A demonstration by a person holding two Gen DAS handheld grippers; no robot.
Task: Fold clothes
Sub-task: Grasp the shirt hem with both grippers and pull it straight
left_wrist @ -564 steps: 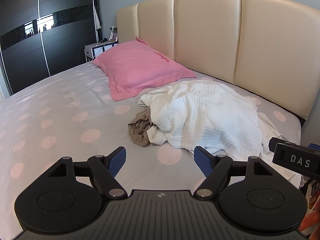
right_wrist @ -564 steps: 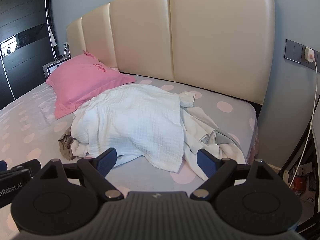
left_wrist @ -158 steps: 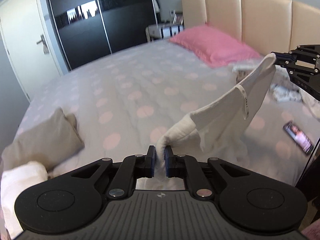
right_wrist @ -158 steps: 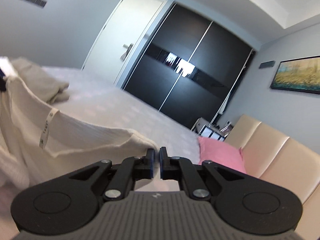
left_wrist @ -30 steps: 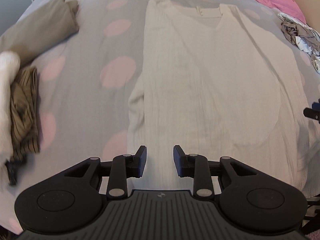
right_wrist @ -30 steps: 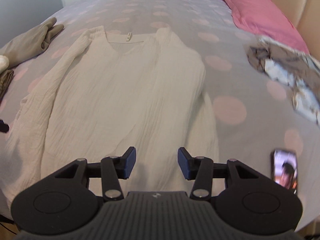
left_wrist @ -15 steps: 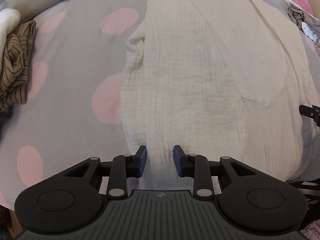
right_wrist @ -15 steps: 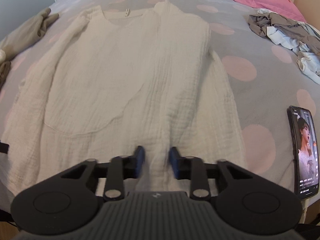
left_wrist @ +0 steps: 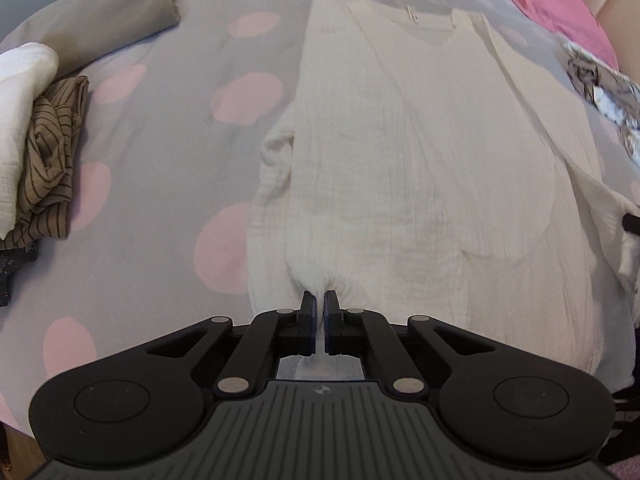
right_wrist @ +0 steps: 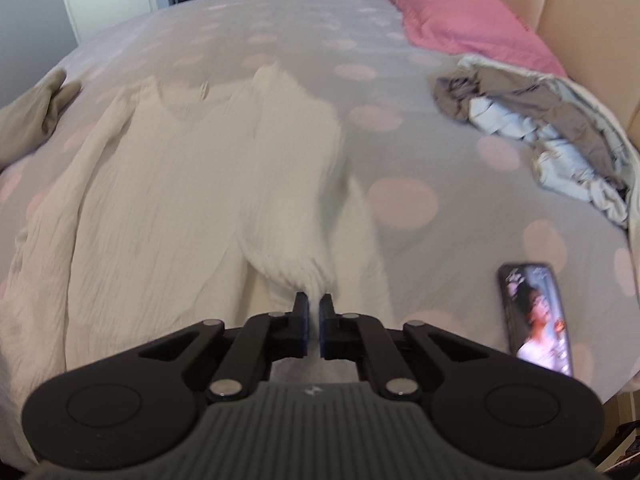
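A cream long-sleeved shirt lies flat on the grey bed with pink dots, collar at the far end. My left gripper is shut on a pinch of the shirt's near hem, on its left side. My right gripper is shut on the hem on the right side of the shirt and lifts a bunched ridge of cloth. The right gripper's tip shows at the right edge of the left wrist view.
Folded beige, white and striped brown clothes lie at the left. A crumpled grey and pale blue heap lies at the right below a pink pillow. A phone lies near the bed's front edge.
Both grippers have closed on the shirt's near hem. The cloth now bunches and rises at each gripper; the views have tilted up.
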